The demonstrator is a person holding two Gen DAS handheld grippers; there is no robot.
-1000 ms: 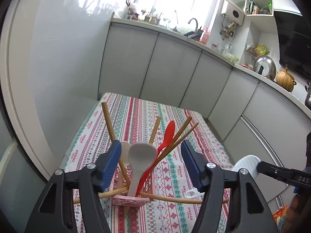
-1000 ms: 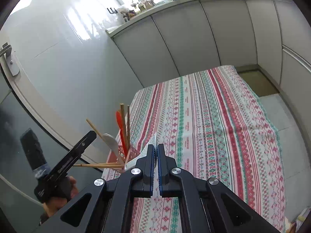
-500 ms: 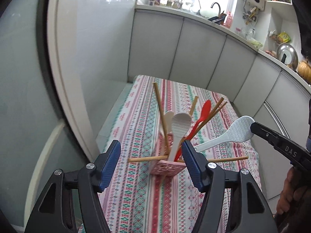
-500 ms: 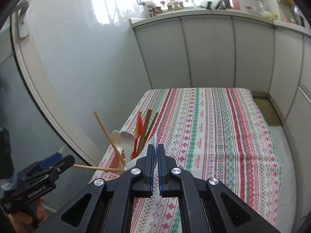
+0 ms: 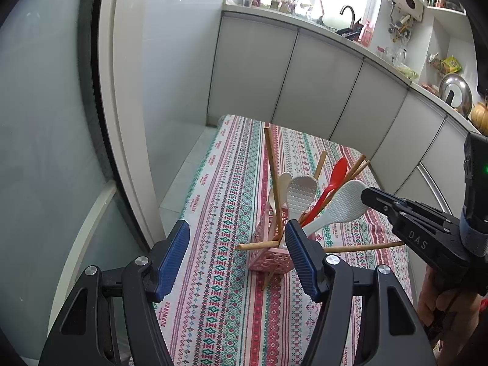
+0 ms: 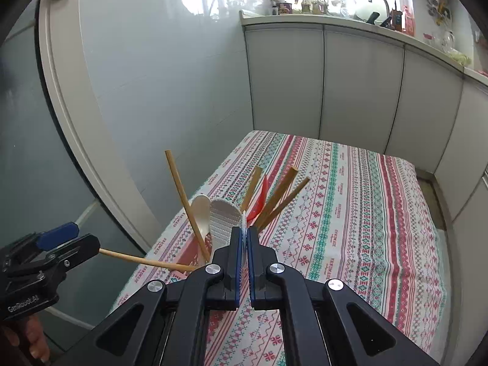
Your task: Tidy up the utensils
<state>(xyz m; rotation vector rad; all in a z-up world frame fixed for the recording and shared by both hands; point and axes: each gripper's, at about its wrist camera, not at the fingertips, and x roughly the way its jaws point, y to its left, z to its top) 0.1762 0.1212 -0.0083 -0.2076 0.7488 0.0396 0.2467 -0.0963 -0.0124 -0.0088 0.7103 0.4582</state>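
While the right gripper (image 6: 243, 259) stays clamped on the head of a white rice paddle (image 5: 341, 206), its handle dips into the pink basket (image 5: 270, 251) near the left edge of the striped tablecloth (image 6: 350, 213). Beside it, the left gripper (image 5: 236, 254) hangs released, holding nothing.

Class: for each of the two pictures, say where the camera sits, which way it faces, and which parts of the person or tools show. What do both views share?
Left wrist: on the left gripper, facing down along its open fingers at the pink holder; right gripper, gripping a white paddle, and a hand show.
Right wrist: on the shut right gripper, facing the tablecloth; left gripper at left.
Shared: holder, chopsticks, cabinets.
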